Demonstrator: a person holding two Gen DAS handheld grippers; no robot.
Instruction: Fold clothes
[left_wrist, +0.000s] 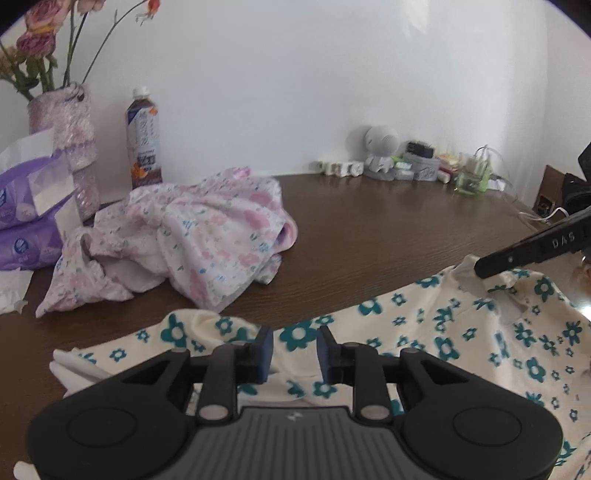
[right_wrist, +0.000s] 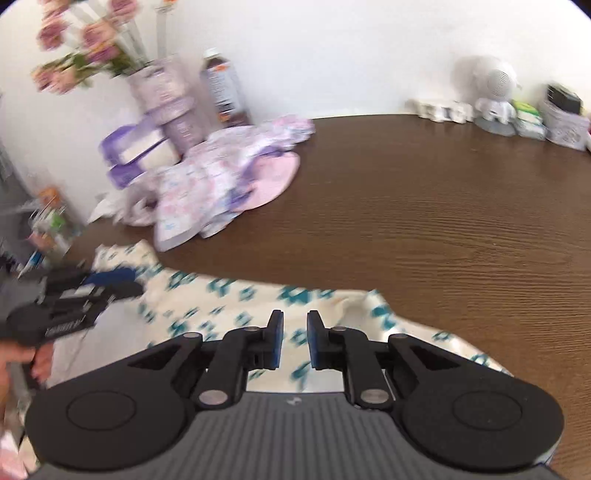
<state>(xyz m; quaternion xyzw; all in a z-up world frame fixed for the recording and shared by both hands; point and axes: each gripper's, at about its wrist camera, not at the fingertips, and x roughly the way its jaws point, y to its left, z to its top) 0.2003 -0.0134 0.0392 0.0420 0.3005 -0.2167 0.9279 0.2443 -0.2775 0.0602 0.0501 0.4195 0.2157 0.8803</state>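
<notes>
A cream garment printed with teal flowers lies spread across the lower part of the dark brown wood-grain counter, filling the lower right of the left wrist view and the lower centre of the right wrist view. The left gripper hovers low over the garment's near edge, its blue-padded jaws parted by a modest gap with cloth visible between them but nothing clamped. The right gripper is likewise set over the cloth with its jaws slightly apart and empty; in the left wrist view one of its black fingers reaches in from the right edge to the garment's collar area. A crumpled pink floral garment sits in a heap at centre left, well apart from the teal one. Behind it, at upper left, stand a lilac vase of dried flowers, a plastic drink bottle and purple tissue packs.
</notes>
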